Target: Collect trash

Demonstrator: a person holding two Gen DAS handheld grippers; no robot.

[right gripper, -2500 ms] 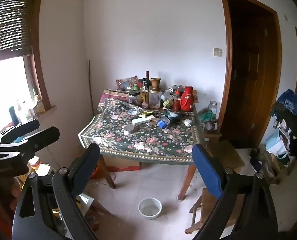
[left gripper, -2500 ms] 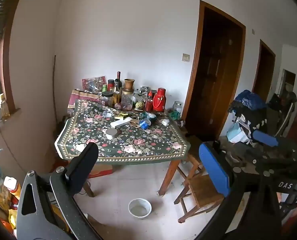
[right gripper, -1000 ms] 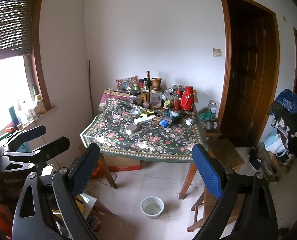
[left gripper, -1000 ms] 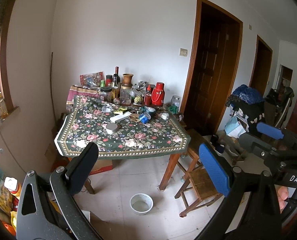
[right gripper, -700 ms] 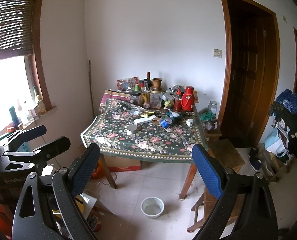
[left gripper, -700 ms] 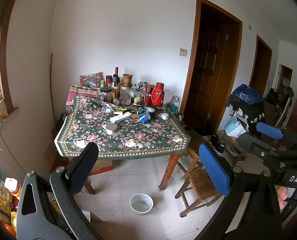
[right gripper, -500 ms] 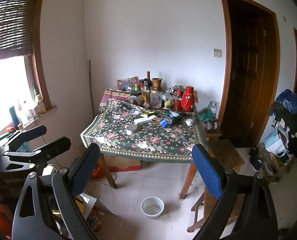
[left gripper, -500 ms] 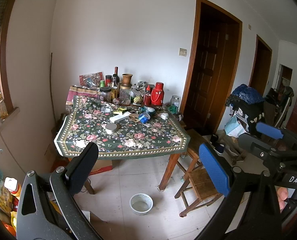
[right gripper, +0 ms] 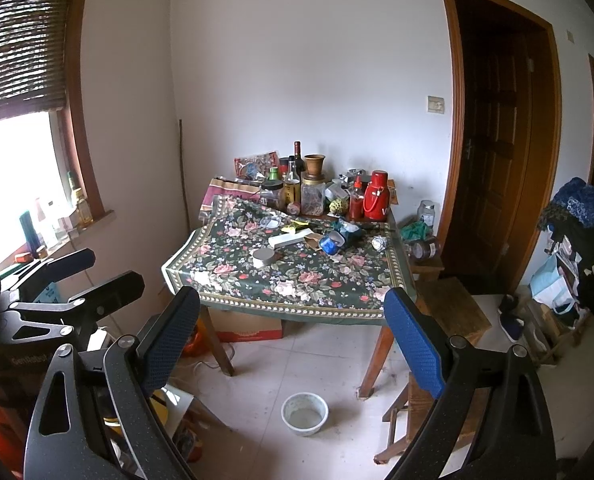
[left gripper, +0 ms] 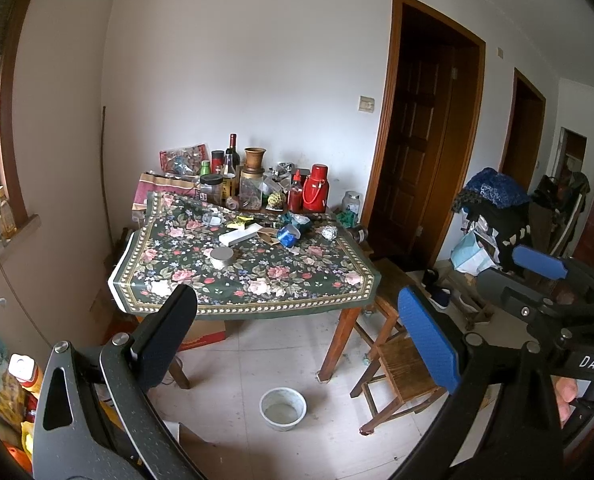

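Both grippers face the floral-clothed wooden table (left gripper: 257, 280), fingers spread wide and empty.
Only the right wrist view shows the bright window (right gripper: 13, 184); the left gripper (left gripper: 297, 336) and right gripper (right gripper: 293, 336) are well short of the crumpled blue wrapper (left gripper: 288, 236) on the table.

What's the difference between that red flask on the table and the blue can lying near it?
The red flask stands upright at the back of the table, among the bottles and jars; the blue can lies on its side nearer the middle, amid wrappers and scraps. The flask is taller and looks intact and kept; the can is smaller and looks like discarded trash. Both rest on the floral cloth, far from either gripper.
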